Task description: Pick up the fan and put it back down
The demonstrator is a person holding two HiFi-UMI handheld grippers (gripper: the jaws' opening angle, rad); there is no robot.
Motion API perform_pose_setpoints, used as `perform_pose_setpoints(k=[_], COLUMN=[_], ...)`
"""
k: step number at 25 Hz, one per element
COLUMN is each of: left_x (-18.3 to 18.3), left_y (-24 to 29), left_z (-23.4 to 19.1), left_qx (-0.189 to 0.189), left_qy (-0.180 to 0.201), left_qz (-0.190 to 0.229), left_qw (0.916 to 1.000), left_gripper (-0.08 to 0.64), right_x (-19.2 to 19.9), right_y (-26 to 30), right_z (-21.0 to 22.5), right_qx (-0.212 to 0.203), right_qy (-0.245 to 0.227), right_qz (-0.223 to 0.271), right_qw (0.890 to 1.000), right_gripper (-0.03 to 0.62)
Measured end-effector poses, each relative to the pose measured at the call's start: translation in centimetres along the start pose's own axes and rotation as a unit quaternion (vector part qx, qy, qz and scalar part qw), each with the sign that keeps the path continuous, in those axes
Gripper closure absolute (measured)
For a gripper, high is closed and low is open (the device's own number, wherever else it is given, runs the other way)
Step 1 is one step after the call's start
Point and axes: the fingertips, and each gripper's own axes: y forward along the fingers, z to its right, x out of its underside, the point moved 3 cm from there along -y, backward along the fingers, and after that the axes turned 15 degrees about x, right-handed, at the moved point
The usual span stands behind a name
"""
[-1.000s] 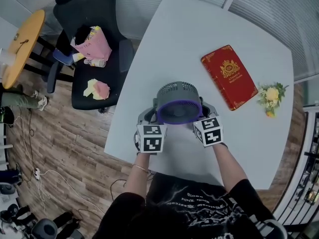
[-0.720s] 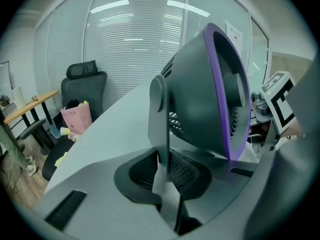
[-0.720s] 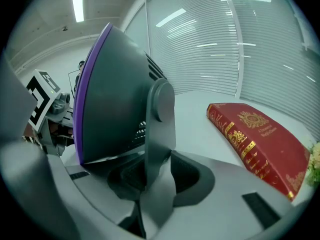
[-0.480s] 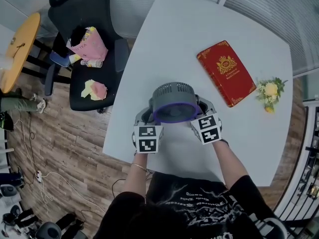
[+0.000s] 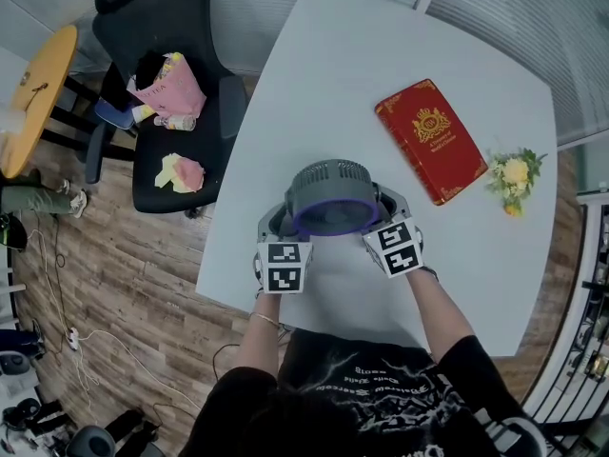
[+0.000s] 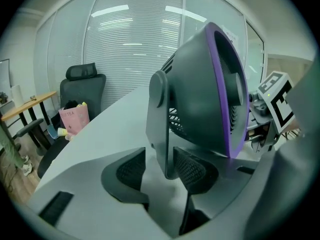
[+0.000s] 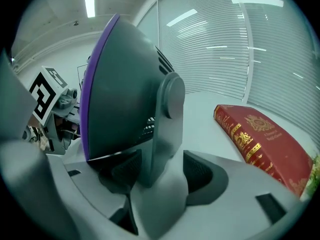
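Observation:
A grey fan [image 5: 330,198] with a purple front ring sits on the white table [image 5: 362,65] near its front edge, its face tilted up. My left gripper [image 5: 276,219] is at the fan's left side. In the left gripper view the fan's grey side arm [image 6: 160,124] stands between the jaws of the left gripper [image 6: 162,171], with a gap at the left pad. My right gripper [image 5: 388,208] is at the fan's right side; the other side arm [image 7: 165,129] stands between the jaws of the right gripper [image 7: 160,171], clear of the right pad. Both pairs of jaws have just been opening.
A red book [image 5: 436,139] lies on the table to the right beyond the fan, and a small yellow flower bunch [image 5: 514,177] lies at the right edge. A black office chair [image 5: 166,84] with bags stands left of the table. The table's front edge is close under the grippers.
The head camera shifted a little. The fan and both grippers keep the same spot near the table's front edge.

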Motion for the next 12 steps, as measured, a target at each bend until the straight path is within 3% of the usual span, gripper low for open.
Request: perform_pose_setpoints(k=[3,12], left_x=[0.4,1.5], left_y=[-0.1,-3.2], left_z=[0.1,2.1], left_qx=[0.011,0.018], left_qy=[-0.018,-0.042], left_qz=[-0.009,0.003], left_qw=[0.9997,0.9990], left_gripper=[0.302,0.236], right_x=[0.2,0.6], right_y=[-0.4,-4.2], right_z=[0.0,0.2], right_qx=[-0.004,-0.017], right_qy=[0.006,-0.005], right_qz=[-0.002,0.012], right_qw=[1.000,1.000], right_gripper=[0.277,0.238])
